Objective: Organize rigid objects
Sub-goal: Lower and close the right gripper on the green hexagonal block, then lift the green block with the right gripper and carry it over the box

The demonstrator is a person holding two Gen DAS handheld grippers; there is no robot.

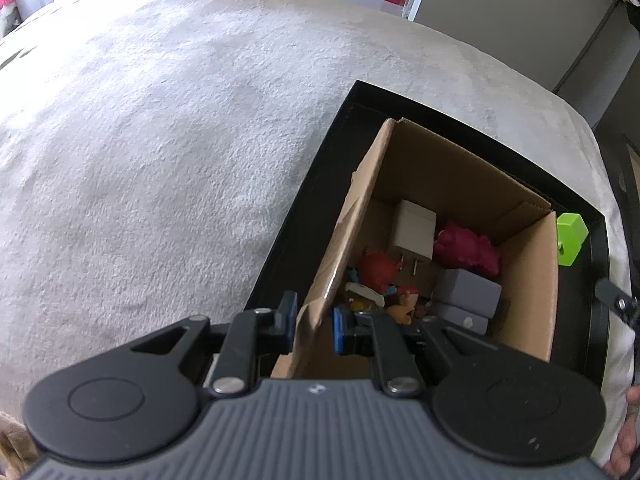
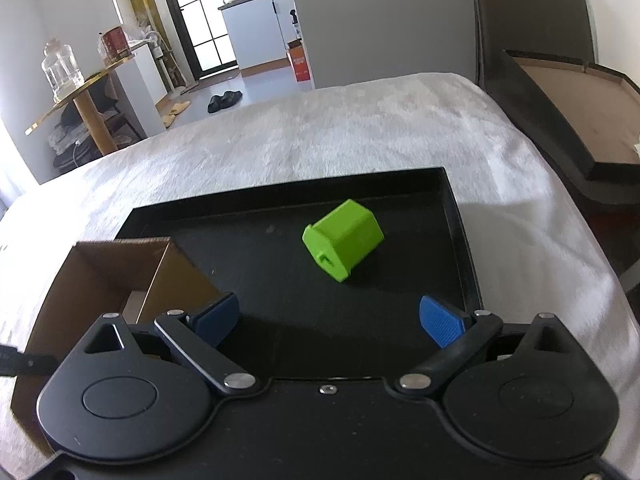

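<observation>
On a black tray (image 2: 452, 216) at frame centre, the left gripper (image 1: 314, 326) pinches the near wall of a cardboard box (image 1: 528, 280) of small toys. The right gripper (image 2: 328, 322) hangs with fingers spread wide and nothing between them, below 1 green block (image 2: 343, 239) lying tilted mid-frame; it looks light, stiff and smooth, best gripped across 2 flat sides.

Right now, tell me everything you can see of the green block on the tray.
The green block is a bright lime, matte plastic-looking piece with flat facets, roughly hexagonal, with a small notch or tab on one end face. It lies tipped on its side on the black tray, outside the cardboard box. Nothing grips it; the right tongs, open, sit short of it.
</observation>
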